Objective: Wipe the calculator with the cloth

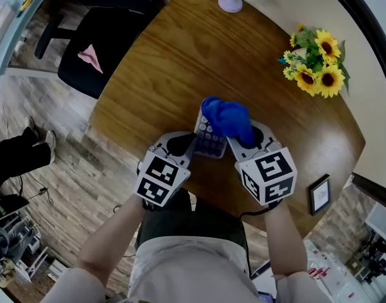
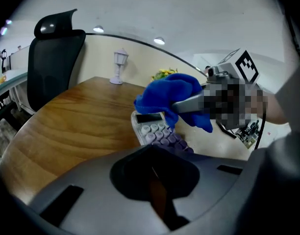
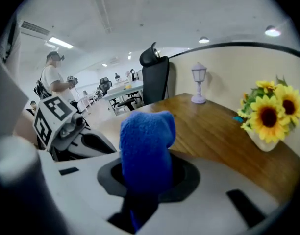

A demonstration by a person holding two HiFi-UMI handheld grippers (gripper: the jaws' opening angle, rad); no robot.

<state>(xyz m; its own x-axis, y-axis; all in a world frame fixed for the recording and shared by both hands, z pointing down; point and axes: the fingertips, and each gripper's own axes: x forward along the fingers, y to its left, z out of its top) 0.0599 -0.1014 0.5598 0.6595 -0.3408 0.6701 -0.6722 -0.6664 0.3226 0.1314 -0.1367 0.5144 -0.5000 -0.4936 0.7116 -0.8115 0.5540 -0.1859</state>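
A pale calculator [image 1: 209,141] with lilac keys is held out over the near part of the round wooden table [image 1: 174,62]. My left gripper [image 1: 192,145] is at its left near edge and looks shut on it. In the left gripper view the calculator [image 2: 152,129] runs out from behind the gripper body. A blue cloth [image 1: 228,120] is bunched over the calculator's far right end, with my right gripper [image 1: 240,137] shut on it. In the right gripper view the cloth [image 3: 145,148] stands up out of the jaws and hides them.
A bunch of sunflowers [image 1: 318,62] stands at the table's right edge. A small lilac lamp [image 1: 231,0] is at the far edge and a small picture frame [image 1: 320,194] at the near right. A black office chair [image 1: 95,49] is left of the table.
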